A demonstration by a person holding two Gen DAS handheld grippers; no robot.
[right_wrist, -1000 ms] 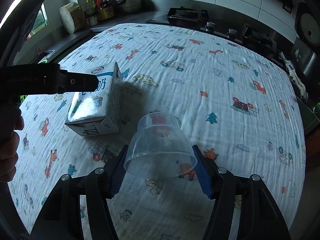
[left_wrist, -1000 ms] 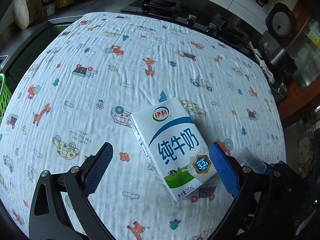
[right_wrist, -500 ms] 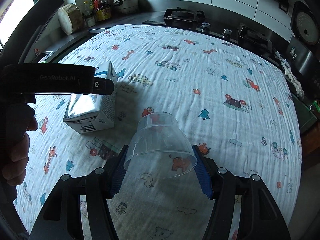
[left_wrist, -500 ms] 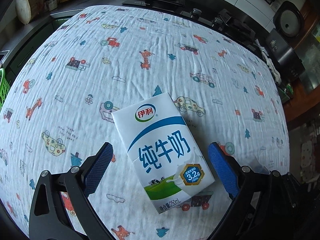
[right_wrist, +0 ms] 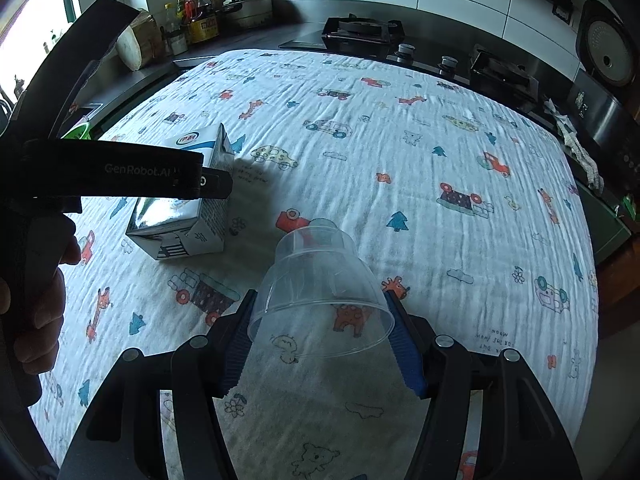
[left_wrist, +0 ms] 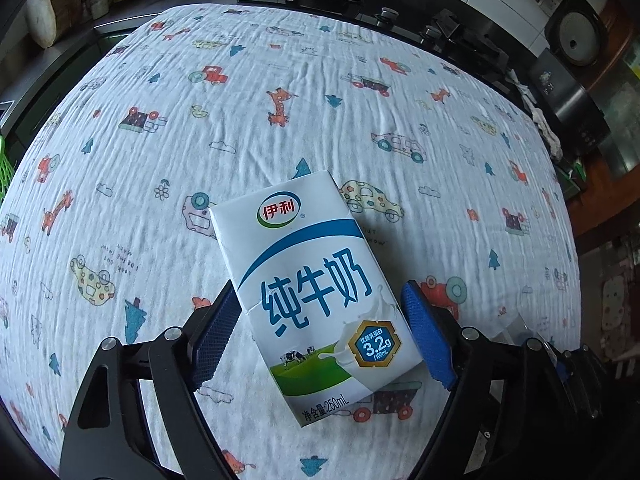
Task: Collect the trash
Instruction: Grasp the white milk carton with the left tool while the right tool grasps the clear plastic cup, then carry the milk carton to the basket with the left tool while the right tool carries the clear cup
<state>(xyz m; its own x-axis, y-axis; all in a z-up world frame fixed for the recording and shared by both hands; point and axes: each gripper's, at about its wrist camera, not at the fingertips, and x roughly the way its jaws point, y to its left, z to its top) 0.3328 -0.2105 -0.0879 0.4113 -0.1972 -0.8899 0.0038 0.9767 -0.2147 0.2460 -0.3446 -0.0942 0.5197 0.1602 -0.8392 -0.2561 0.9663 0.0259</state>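
In the right wrist view, the right gripper (right_wrist: 322, 332) is clenched on a clear cup (right_wrist: 320, 288), its blue pads (right_wrist: 406, 350) pressing the rim from both sides, the cup's base pointing away over the cloth (right_wrist: 400, 160). Beyond it to the left, a milk carton (right_wrist: 188, 208) lies on the cloth, with the left gripper (right_wrist: 120, 176) above it.

In the left wrist view, the left gripper (left_wrist: 320, 336) straddles the carton (left_wrist: 316, 288). Its left pad (left_wrist: 216, 332) touches the carton's edge; the right pad (left_wrist: 428, 340) stands just beside the other edge with a narrow gap, so the tongs are not yet clamped. The carton lies flat, printed face up, on the cloth (left_wrist: 280, 80).

Farther back, past the cloth's edge, sits a stove (right_wrist: 360, 32), and bottles (right_wrist: 196, 16) stand at the far left.
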